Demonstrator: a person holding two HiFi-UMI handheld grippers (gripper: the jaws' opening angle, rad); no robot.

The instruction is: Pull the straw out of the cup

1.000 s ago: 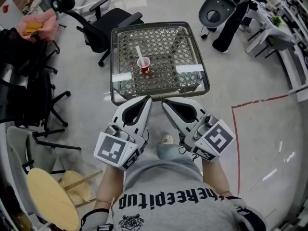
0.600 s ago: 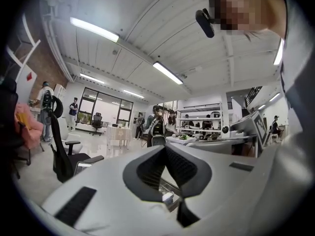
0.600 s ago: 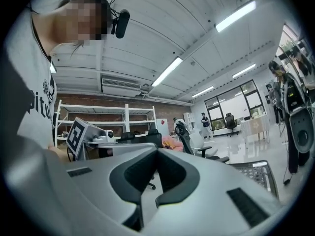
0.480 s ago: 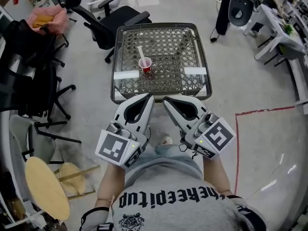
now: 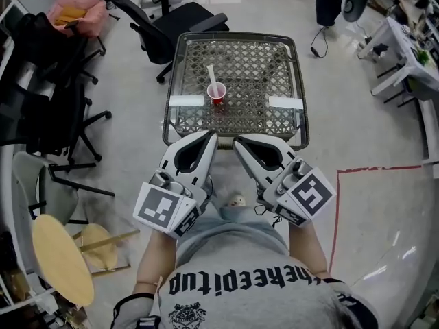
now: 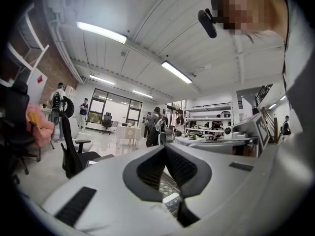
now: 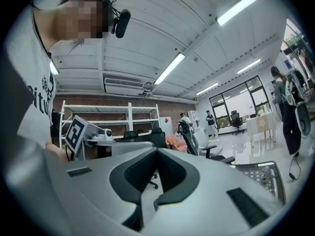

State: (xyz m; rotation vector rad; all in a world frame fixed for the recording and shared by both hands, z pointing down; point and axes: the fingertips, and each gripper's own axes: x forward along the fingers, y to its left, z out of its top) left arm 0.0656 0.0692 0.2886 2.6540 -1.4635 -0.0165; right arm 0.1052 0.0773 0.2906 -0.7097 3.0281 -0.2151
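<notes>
A small red cup [image 5: 217, 94] stands on the glass-topped lattice table [image 5: 236, 35], with a white straw [image 5: 212, 75] leaning out of it toward the far left. Both grippers are held side by side in front of the person's waist, short of the table's near edge. My left gripper [image 5: 211, 137] [image 6: 165, 147] is shut and empty, its tips touching. My right gripper [image 5: 238, 142] [image 7: 157, 149] is shut and empty too. Neither is close to the cup. Neither gripper view shows the cup; the right gripper view catches only a corner of the table [image 7: 261, 177].
Black office chairs [image 5: 173, 23] stand beyond and left of the table. A round wooden stool [image 5: 60, 259] is at the lower left. A red tape line [image 5: 335, 204] marks the floor on the right. Desks [image 5: 411, 53] line the right side. People stand far off.
The table and cup have shifted a little in the head view, with the chairs sliding away at the left. Both grippers stay shut and side by side.
</notes>
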